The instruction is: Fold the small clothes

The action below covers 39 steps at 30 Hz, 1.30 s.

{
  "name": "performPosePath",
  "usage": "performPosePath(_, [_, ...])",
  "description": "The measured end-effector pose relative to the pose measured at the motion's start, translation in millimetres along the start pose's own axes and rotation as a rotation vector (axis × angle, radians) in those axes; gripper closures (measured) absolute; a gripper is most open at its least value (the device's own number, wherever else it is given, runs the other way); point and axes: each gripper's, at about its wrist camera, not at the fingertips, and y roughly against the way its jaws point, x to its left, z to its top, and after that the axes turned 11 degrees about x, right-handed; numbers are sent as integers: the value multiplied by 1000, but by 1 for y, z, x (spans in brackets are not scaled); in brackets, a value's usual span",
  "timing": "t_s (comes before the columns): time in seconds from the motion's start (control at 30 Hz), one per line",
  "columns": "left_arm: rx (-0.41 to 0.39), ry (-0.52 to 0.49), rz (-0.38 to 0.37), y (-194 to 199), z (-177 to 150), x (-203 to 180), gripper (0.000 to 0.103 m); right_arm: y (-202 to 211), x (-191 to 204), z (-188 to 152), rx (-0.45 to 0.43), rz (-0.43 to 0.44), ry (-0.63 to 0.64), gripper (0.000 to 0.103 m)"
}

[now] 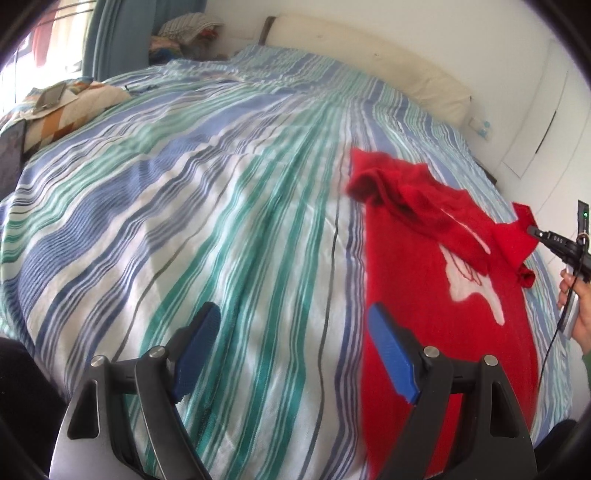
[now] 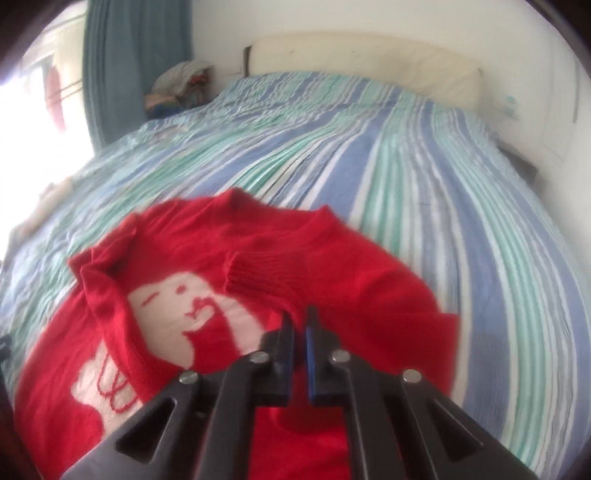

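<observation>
A small red sweater [image 1: 424, 280] with a white animal figure lies on the striped bed. In the right wrist view the sweater [image 2: 207, 258] has both sleeves folded in over the chest. My left gripper [image 1: 295, 325] is open and empty, hovering over the bedspread just left of the sweater's edge. My right gripper [image 2: 300, 328] is shut on the sweater's right sleeve, near its shoulder. It also shows at the right edge of the left wrist view [image 1: 532, 230], pinching red fabric.
The striped bedspread [image 1: 192, 221] covers the whole bed. A cream headboard [image 1: 369, 59] runs along the far side. A patterned pillow with a small device [image 1: 62, 103] lies at the left. A pile of clothes [image 1: 188, 33] sits beside the blue curtain.
</observation>
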Motion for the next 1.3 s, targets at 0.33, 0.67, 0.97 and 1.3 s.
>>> performPosePath(0.33, [14, 105, -108, -7, 0, 14, 19, 105, -240, -149, -105, -40, -684, 98])
performPosePath(0.67, [-15, 138, -66, -10, -6, 23, 19, 78, -280, -200, -151, 131, -909, 73])
performPosePath(0.97, [-11, 63, 15, -20, -7, 7, 18, 81, -297, -207, -201, 176, -966, 67])
performPosePath(1.3, [-5, 59, 17, -23, -7, 6, 17, 92, -294, -222, -166, 53, -1026, 99])
